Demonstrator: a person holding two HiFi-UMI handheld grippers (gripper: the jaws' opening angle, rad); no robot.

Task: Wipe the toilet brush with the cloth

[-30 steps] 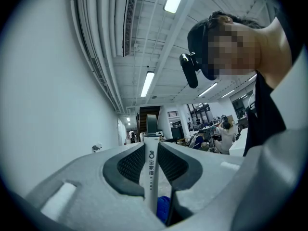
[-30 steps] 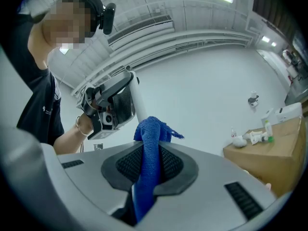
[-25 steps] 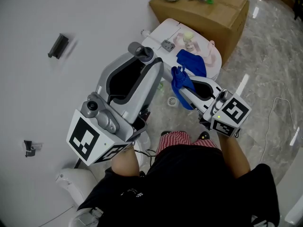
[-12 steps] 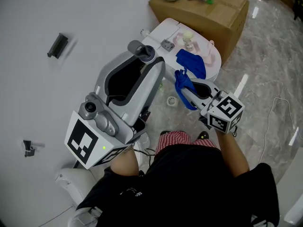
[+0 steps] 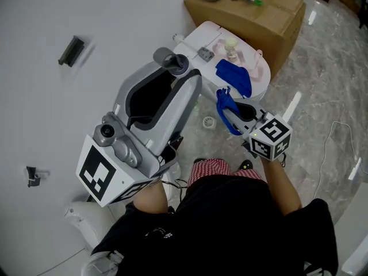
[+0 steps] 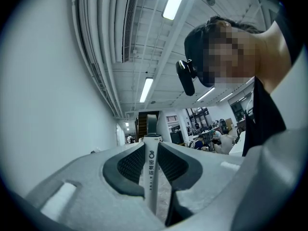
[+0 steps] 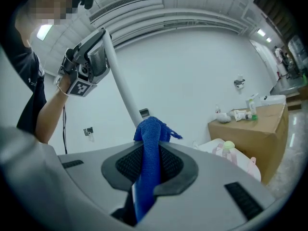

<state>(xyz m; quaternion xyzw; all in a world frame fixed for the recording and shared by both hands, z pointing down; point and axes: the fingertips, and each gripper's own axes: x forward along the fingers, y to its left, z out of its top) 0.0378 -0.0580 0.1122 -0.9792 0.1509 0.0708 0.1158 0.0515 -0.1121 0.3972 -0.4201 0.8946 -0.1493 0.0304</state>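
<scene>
The slim white plastic toilet brush handle (image 6: 151, 177), printed with dark characters, is clamped in the left gripper (image 6: 151, 146) and slants down from it towards the cloth. The blue woven cloth (image 7: 150, 129), bunched into a thick fold, is pinched in the right gripper (image 7: 149, 150). Its ruffled top appears to touch the handle's lower stretch.

The cloth (image 7: 150, 129) is looking bright blue. The toilet brush (image 6: 150, 170) is showing white with dark letters. The left gripper (image 6: 150, 148) and right gripper (image 7: 151, 148) are looking grey with black pads. The shorts (image 5: 215, 168) are showing red-and-white checks. The box (image 5: 270, 13) is looking brown.
</scene>
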